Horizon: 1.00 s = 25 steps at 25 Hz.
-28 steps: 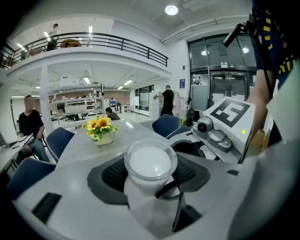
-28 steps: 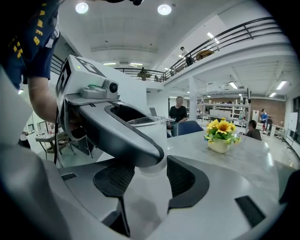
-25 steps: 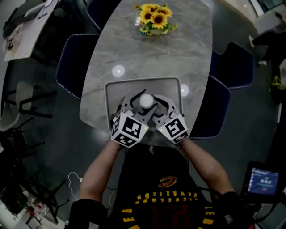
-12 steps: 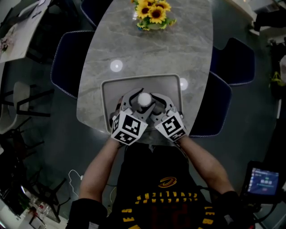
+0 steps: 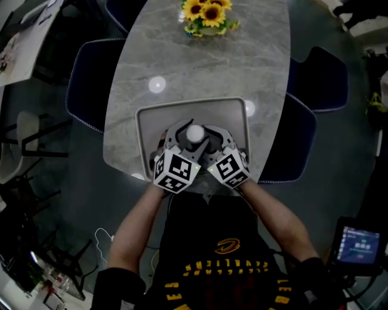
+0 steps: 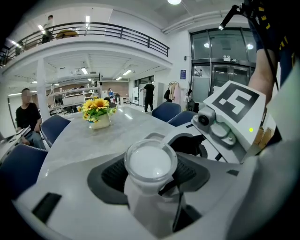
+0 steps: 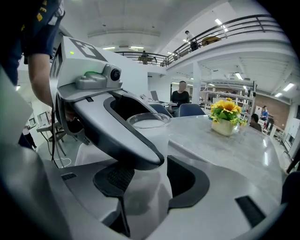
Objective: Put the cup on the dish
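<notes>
The cup's [image 5: 195, 134] base is hidden under two crossing sets of jaws, so I cannot tell whether it rests on the grey rectangular dish [image 5: 233, 115] or hangs just over it. It sits over the dish's near half. From above, only its round white top shows.

The left gripper [image 5: 183, 140] has its jaws closed in on the cup's frosted wall, the dark pads pressing on both sides. The right gripper [image 5: 209, 139] clamps the same cup from the right. In the right gripper view, one left jaw cuts across the cup and covers much of it.

The inside of the cup looks plain white below a clear rim; whether that is liquid or frosted glass is unclear.

The dish lies at the near end of the marble surface [image 5: 200, 66]. Sunflowers [image 5: 209, 13] stand in a pale vase [image 6: 100, 123] at the far end, partly cropped in the head view.
</notes>
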Available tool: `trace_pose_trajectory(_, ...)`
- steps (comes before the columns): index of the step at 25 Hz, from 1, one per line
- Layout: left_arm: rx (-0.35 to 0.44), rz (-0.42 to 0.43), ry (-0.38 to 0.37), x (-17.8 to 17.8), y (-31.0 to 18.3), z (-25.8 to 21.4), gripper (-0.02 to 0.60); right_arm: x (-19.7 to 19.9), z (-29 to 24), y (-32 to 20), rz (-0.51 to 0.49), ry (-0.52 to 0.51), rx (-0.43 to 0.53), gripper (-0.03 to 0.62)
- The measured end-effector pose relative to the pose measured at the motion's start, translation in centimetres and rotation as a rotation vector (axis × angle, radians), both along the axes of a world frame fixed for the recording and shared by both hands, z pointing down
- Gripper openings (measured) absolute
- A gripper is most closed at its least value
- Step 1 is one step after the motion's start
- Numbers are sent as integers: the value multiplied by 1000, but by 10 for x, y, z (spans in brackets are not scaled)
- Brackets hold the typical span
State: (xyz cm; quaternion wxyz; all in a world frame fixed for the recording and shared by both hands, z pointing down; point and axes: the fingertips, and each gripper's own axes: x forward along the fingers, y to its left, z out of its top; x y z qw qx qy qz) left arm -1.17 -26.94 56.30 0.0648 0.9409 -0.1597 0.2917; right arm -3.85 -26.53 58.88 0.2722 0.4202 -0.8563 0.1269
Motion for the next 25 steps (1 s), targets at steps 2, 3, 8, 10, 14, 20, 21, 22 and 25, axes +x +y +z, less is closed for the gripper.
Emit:
trace_pose_trajectory(2,-2,1,2,-1,0,4,264,-1,2,-1,-24,40,11,224)
trace_pose_trajectory(3,-3,3,3,-2,1,6,264,-2,3,-2,-37,60,16,224)
trace_pose_trajectory(8,-10,4,8,-3,2,15,264,-3,11,1,-57,96,-1,224)
trace_pose_trajectory(10,-14,3,5,-3,2,19,264,-2,15,1,-55,102,-15,224)
trace_pose_trajectory(14,-17,-5,-6,-4,-1,25,264,0,20,1,-54,121,-29,224)
trace_pose_trajectory(20,-15,-19,-24,-9,-3,34,264,0,24,5,-56,119,-47,224)
trace_pose_trajectory(21,-16,-22,-22,-10,-3,35,264,0,24,6,-56,118,-49,224)
trace_pose_trajectory(22,-17,-26,-20,-11,-4,35,264,0,24,7,-55,116,-50,224)
trace_pose_trajectory(25,-21,-32,-9,-12,-5,36,264,0,23,7,-51,107,-51,224)
